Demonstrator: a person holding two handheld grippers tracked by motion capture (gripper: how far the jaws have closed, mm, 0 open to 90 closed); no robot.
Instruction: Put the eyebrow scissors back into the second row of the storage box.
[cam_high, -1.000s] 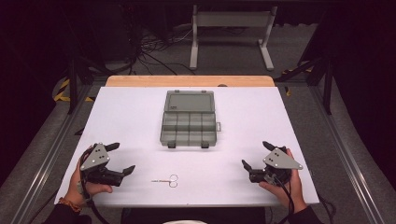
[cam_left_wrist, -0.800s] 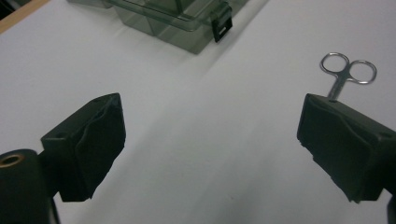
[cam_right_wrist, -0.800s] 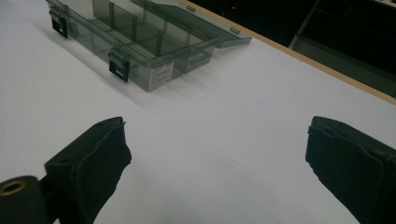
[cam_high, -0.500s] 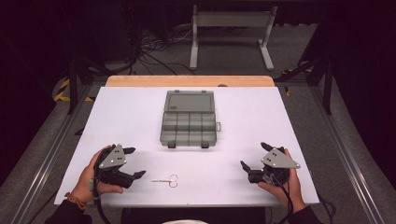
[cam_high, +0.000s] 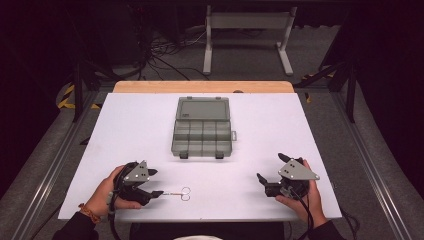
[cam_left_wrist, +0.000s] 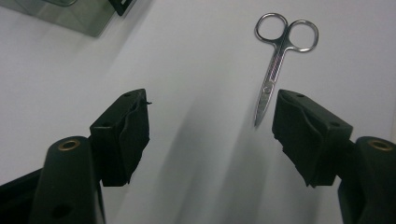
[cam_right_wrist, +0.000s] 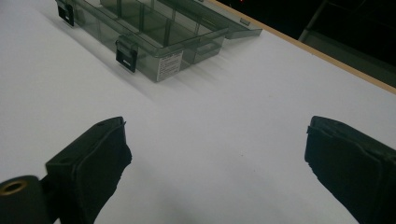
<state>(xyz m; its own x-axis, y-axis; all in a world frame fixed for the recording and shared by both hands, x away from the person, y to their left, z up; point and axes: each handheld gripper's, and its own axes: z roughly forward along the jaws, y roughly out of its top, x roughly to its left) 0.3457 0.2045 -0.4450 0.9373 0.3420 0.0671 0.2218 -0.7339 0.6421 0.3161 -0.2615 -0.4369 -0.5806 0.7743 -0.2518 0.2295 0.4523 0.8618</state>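
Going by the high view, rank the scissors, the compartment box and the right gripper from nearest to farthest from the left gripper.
1. Scissors: just beyond the left gripper tips.
2. Compartment box: table centre, up and to its right.
3. Right gripper: across at the table's right side.

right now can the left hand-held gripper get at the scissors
Probably yes. The left hand-held gripper has its jaws apart, just closing, nothing between them yet; the scissors lie flat on bare table just ahead, blade tip nearest, nothing in the way.

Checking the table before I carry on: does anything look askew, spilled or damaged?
Nothing stands out. The organizer box lies open and square on the white table, its compartments looking empty. The scissors lie flat and closed near the front edge, just beyond the left gripper, whose jaws have just been closing with nothing between them.
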